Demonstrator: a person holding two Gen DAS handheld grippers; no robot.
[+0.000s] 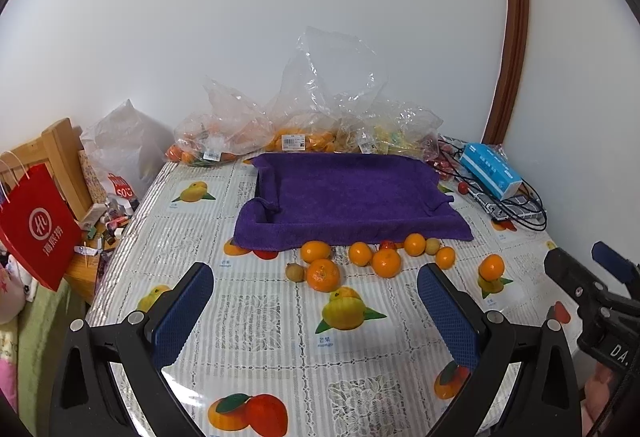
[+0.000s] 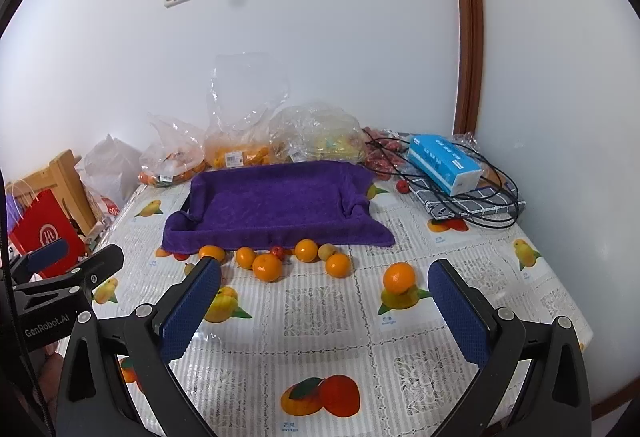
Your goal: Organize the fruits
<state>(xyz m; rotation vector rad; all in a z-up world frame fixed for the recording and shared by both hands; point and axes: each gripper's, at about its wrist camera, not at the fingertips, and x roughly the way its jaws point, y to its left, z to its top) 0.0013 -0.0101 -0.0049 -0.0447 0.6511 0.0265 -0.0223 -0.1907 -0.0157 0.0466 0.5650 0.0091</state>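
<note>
Both sets of fingers stand wide apart and hold nothing above the near part of the counter. The lone orange sits just ahead of the right gripper, slightly right of its centre line and apart from the others, so the right hand looks nearer to it. Further off, ahead of the left gripper, the cluster of oranges lines the front edge of the purple cloth-lined tray.
</note>
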